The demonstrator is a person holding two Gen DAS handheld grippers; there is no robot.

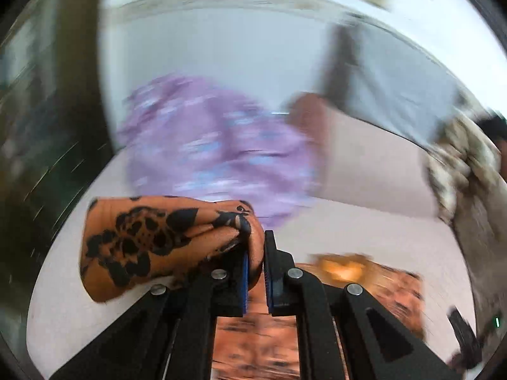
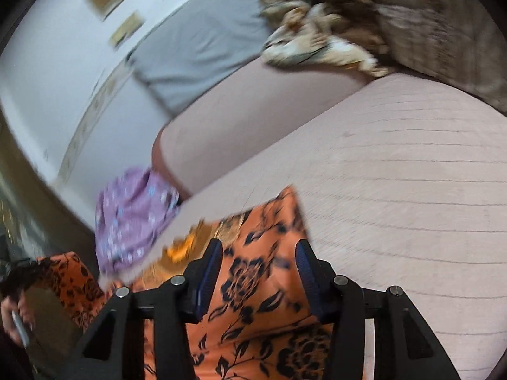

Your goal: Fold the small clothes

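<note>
An orange garment with a black flower print (image 2: 253, 285) lies on the pale pink bed cover (image 2: 396, 205). My left gripper (image 1: 256, 253) is shut on a bunched fold of this orange garment (image 1: 142, 240) and holds it lifted above the bed; the rest of the cloth shows blurred below (image 1: 364, 272). My right gripper (image 2: 258, 253) is open, its fingers (image 2: 210, 272) spread just above the flat part of the garment, holding nothing. The lifted end held by the left gripper shows at the lower left of the right wrist view (image 2: 69, 278).
A purple flowered garment (image 1: 215, 152) lies heaped at the bed's far edge, also in the right wrist view (image 2: 133, 218). A grey pillow (image 2: 202, 41), a brown-and-cream patterned cloth (image 2: 310, 31) and a grey-brown blanket (image 2: 443, 31) lie towards the head of the bed. A white wall stands behind.
</note>
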